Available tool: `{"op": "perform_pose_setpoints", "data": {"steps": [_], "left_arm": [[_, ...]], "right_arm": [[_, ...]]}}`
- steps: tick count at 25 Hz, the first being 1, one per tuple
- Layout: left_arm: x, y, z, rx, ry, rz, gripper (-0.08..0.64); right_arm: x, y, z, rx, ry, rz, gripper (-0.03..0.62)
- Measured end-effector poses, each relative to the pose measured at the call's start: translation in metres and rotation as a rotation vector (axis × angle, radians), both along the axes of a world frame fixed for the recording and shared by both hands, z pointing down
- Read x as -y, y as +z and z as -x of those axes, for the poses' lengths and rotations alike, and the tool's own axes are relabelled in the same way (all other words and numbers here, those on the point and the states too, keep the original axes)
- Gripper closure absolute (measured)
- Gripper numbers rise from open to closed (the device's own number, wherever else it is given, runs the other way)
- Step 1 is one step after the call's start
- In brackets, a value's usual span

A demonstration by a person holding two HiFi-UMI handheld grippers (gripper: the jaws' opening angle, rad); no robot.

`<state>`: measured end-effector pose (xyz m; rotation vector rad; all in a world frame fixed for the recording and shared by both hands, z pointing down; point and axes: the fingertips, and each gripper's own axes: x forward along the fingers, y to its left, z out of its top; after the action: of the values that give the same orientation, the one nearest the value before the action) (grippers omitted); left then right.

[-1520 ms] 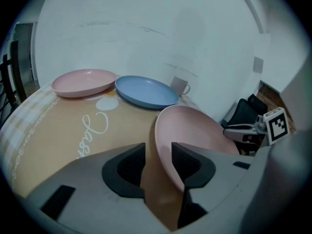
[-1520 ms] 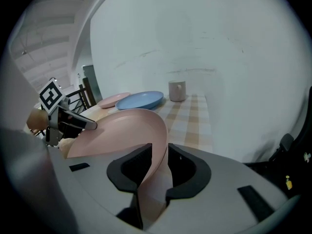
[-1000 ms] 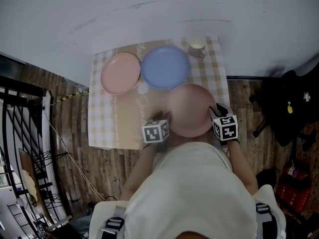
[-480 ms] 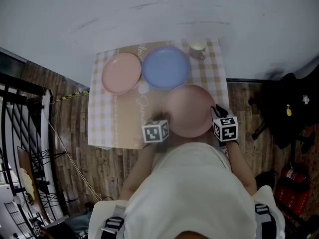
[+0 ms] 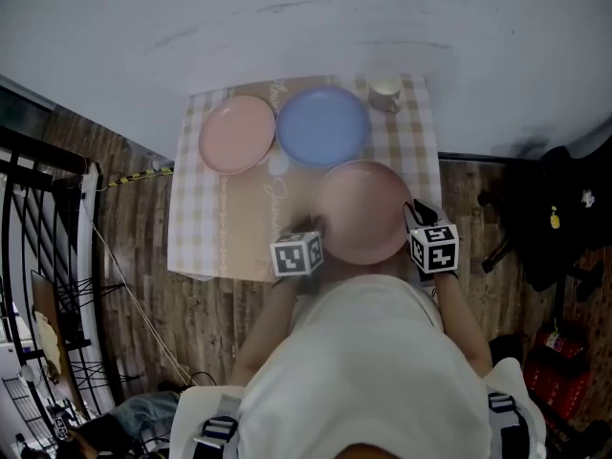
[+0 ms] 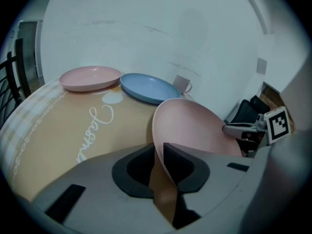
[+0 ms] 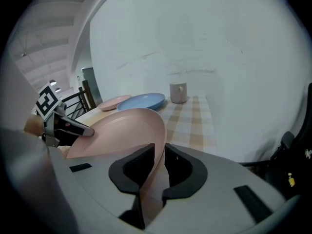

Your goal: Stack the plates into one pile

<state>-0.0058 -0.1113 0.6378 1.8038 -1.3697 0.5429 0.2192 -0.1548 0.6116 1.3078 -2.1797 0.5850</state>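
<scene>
While between just-closing hand-held grippers (image 5: 313, 228) (image 5: 414, 212), plate (image 5: 363, 210)

Far-left plate (image 5: 236, 134), middle plate (image 5: 322, 127) just beside it, mug (image 5: 385, 92) further right — nearest plate (image 5: 361, 210) in front

1. White cursive lettering (image 6: 95, 130) along the tan band of the cloth (image 6: 29, 126) on the desk, starting "Jasm"; remainder too skewed to read.
2. Same lettering faint and unreadable in the head view.
3. Black-and-white square marker on the left cube (image 5: 297, 254): a coded pattern, no letters.
4. Similar square marker on the right cube (image 5: 434, 247), also without letters or numbers.
</scene>
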Motion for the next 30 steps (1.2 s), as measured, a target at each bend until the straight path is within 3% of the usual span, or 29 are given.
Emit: {"op": "perform_pose_setpoints", "data": {"steps": [18,30], "left_arm": [[-0.013,-0.021,0.021,-0.007,-0.098,-0.019,0.512],[0.017,-0.048,0.052,0.025,-0.102,-0.055,0.514]], "right_arm": [[0.002,-0.029,0.024,0.053,-0.072,-0.032,0.535],[0.032,-0.053,0.054,0.081,-0.097,-0.086,0.535]]}}
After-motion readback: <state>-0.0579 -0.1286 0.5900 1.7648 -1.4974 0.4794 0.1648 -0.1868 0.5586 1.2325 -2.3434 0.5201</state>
